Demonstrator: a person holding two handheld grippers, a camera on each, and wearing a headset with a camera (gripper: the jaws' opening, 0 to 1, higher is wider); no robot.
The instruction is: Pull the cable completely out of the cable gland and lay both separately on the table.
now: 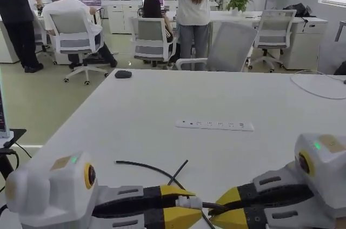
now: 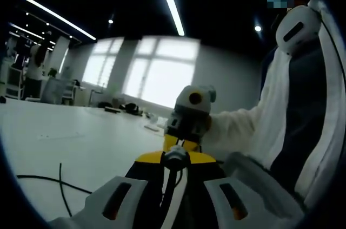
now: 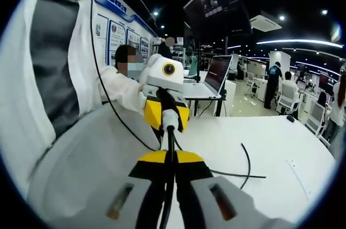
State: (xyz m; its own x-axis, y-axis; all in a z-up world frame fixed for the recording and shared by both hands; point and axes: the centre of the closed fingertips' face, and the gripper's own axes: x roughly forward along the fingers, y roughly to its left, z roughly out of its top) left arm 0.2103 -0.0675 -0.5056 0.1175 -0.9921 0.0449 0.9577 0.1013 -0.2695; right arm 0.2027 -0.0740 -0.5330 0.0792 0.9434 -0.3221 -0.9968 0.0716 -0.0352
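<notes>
Cable gland (image 1: 187, 202): white, held off the surface (image 1: 162, 104) at the near edge, between the two tools. The left tool (image 1: 193, 203) is clenched on it, with its yellow jaws closed around the gland body. The left gripper view shows the gland (image 2: 175, 157) seated at that tool's tips.

Cable (image 1: 146, 166): black and thin, and it enters the gland. A short length runs right from the gland into the right tool (image 1: 215, 209), whose jaws are clamped on the cable. In the right gripper view the cable (image 3: 170, 150) passes up between that tool's own jaws to the gland (image 3: 168, 118). The tool tips face each other, close but apart.

The rest of the cable lies slack on the surface, curving away to the left and far side of the tools.

Farther out on the surface are a white power strip (image 1: 214, 125) and, beyond it to the left, a dark mouse (image 1: 123, 74).
</notes>
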